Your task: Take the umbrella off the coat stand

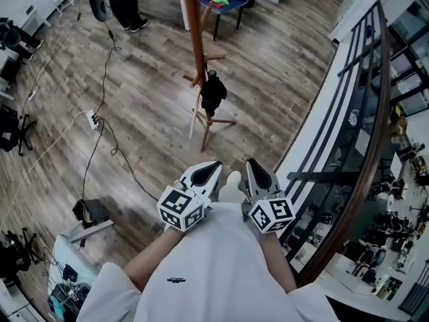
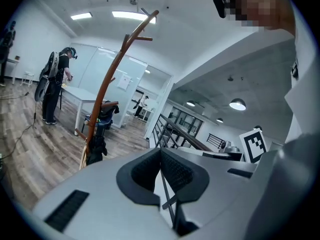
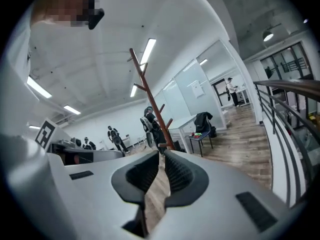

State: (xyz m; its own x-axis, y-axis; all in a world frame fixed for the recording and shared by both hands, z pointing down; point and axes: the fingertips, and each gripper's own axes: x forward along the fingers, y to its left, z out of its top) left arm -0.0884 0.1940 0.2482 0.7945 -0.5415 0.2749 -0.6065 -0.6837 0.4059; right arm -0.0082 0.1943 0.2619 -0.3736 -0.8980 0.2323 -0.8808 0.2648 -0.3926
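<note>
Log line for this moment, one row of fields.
umbrella: hanging on coat stand, untouched | left gripper: shut, empty | right gripper: shut, empty

you wear a white short-sleeved tee (image 1: 221,267) with a small dark logo (image 1: 175,280) on the front. your left gripper (image 1: 214,166) and right gripper (image 1: 253,165) are pale grey shells with black insets and slots. each carries a white cube (image 1: 181,208) printed with black square markers. their pads (image 2: 175,171) are dark grey and finely ribbed.
</note>
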